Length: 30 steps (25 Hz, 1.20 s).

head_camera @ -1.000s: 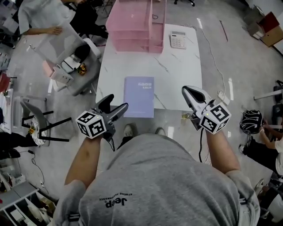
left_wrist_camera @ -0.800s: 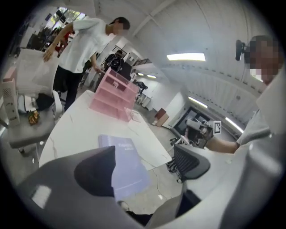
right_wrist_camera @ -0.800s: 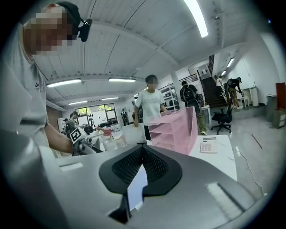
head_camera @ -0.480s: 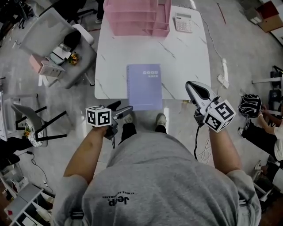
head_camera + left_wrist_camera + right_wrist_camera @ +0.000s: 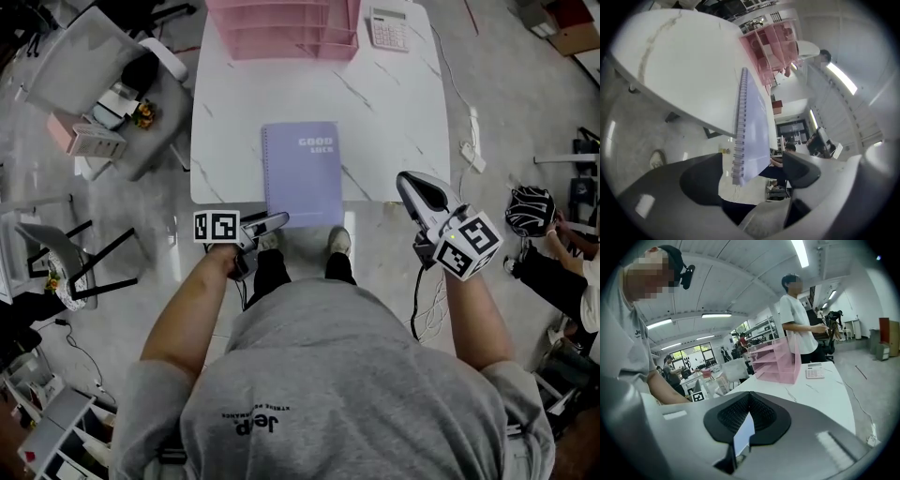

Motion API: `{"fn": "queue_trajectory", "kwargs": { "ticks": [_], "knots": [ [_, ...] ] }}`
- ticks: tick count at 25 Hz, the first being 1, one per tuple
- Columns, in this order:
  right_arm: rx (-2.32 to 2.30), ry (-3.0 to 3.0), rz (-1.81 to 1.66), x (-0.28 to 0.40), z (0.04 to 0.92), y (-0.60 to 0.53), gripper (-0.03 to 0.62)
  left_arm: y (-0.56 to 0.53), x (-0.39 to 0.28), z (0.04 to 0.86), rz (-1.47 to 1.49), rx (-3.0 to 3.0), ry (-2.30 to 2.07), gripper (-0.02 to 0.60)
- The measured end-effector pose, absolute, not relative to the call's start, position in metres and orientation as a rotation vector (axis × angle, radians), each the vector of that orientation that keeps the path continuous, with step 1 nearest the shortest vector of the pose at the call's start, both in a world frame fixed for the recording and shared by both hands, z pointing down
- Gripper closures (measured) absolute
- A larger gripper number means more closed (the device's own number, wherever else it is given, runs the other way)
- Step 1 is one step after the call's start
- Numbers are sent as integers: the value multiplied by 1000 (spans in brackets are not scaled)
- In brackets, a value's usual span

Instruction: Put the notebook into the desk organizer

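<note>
Lying flat on the white table (image 5: 394,103), the lavender notebook (image 5: 302,173) hangs its near end out over the table's edge, right in front of the left gripper (image 5: 272,221). Its spiral-bound corner reaches into the gap between that gripper's jaws. In the left gripper view the jaws stand wide apart, one on each side of the corner, and neither pad presses on the cover or the wire, so the notebook (image 5: 754,131) is not gripped.

The right gripper (image 5: 412,186) hangs off to the notebook's other side, just past the table's near edge, apart from both the book and the left gripper. In the right gripper view its jaws (image 5: 749,401) are pressed together with nothing between them.

Well ahead of both grippers, at the table's far end, stands the pink desk organizer (image 5: 286,28), with open shelves stacked one over another. It lies roughly in line with the notebook, well apart from it. A calculator (image 5: 387,28) lies just beside the organizer, on the right gripper's side.

Out beyond the left gripper, off the table, stands a grey chair (image 5: 89,66). A person (image 5: 799,315) stands behind the organizer in the right gripper view.
</note>
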State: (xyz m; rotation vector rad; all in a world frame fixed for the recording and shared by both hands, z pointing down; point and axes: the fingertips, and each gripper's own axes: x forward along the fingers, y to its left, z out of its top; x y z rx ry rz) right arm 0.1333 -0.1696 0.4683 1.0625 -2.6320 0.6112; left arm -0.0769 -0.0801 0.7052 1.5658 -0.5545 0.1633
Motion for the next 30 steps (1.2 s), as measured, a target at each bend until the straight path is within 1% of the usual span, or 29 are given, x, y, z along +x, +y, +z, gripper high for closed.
{"fn": "queue_trajectory", "kwargs": {
  "ticks": [1,4,6,8,9,11,13,16,20,22,24,26,28,30],
  "knots": [
    [1059,-2627,617,134,472,-167,595,-81,-72,708,153,1556,-543,131],
    [1058,-2608,641,138,482,-160,595,-87,-58,712,124,1543,-534,210],
    [1061,-2599,657,142,487,-156,595,-90,-53,714,118,1540,-544,275],
    [1060,-2590,666,144,490,-153,595,-91,-50,716,130,1542,-559,377],
    [1059,-2585,670,144,490,-152,595,-91,-49,716,135,1544,-563,441],
    [1058,-2582,678,145,490,-150,595,-90,-46,711,140,1552,-564,477],
    [1055,-2582,700,146,494,-150,595,-90,-44,702,148,1580,-560,489],
    [1022,-2551,804,144,514,-150,595,-90,-40,683,164,1653,-542,491],
    [866,-2426,1140,133,572,-138,595,-94,-39,660,214,1811,-521,491],
    [759,-2375,1303,122,597,-125,543,-95,-38,648,243,1912,-501,492],
    [670,-2339,1396,112,615,-114,463,-93,-35,637,287,2004,-471,492],
    [611,-2312,1458,103,631,-108,399,-90,-32,630,333,2080,-436,492],
    [563,-2291,1526,94,645,-105,344,-88,-29,622,364,2149,-398,492],
    [508,-2286,1604,85,653,-103,310,-88,-26,609,367,2210,-354,492]
  ]
}}
